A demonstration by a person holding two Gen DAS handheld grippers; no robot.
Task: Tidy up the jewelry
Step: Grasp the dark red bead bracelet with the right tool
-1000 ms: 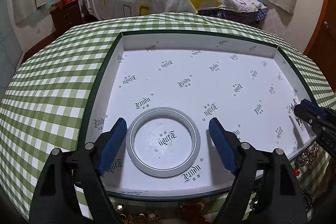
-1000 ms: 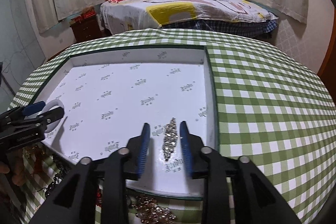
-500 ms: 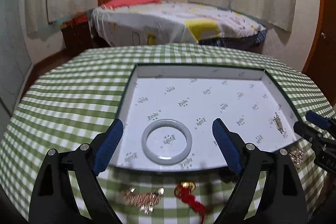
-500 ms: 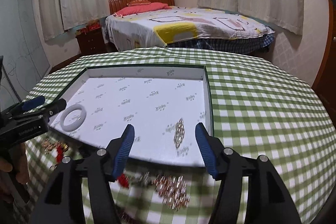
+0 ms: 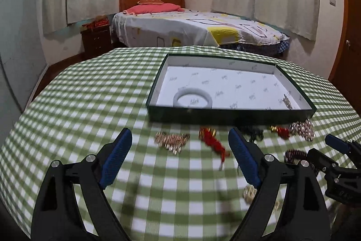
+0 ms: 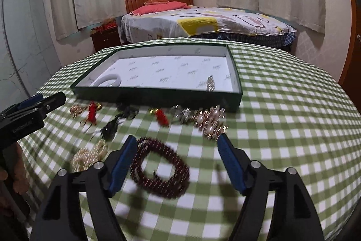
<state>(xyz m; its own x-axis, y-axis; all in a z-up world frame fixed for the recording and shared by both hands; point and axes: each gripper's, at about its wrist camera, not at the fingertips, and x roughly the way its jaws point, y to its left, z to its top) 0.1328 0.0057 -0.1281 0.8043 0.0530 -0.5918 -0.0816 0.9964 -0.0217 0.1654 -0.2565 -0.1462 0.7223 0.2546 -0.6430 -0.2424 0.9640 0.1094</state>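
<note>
A dark green box [image 5: 230, 115] with white lining holds a white bangle [image 5: 193, 99] at its near left and a sparkly strip brooch [image 5: 287, 102] at its near right. Loose jewelry lies on the checked cloth in front of it. My left gripper [image 5: 180, 146] is open and empty, just short of a gold piece [image 5: 172, 139] and a red tassel [image 5: 212, 139]. My right gripper [image 6: 177, 150] has its jaws opening, pads touching nothing. A dark red bead bracelet [image 6: 161, 171] lies on the cloth between and below its fingers. The box [image 6: 158, 96], bangle [image 6: 108, 80] and brooch [image 6: 210, 83] sit beyond.
Near the right gripper lie a pearl-gold cluster [image 6: 90, 154], a black piece [image 6: 110, 127], a red charm [image 6: 161, 115] and a rhinestone piece [image 6: 212, 120]. The left gripper [image 6: 38, 103] and a hand [image 6: 18, 175] are at the left edge. A bed [image 6: 203, 22] stands beyond the table.
Both grippers drew back from inside the box to above the loose jewelry in front of it. The right jaws widened off the strip brooch, which stays in the box with the bangle.
</note>
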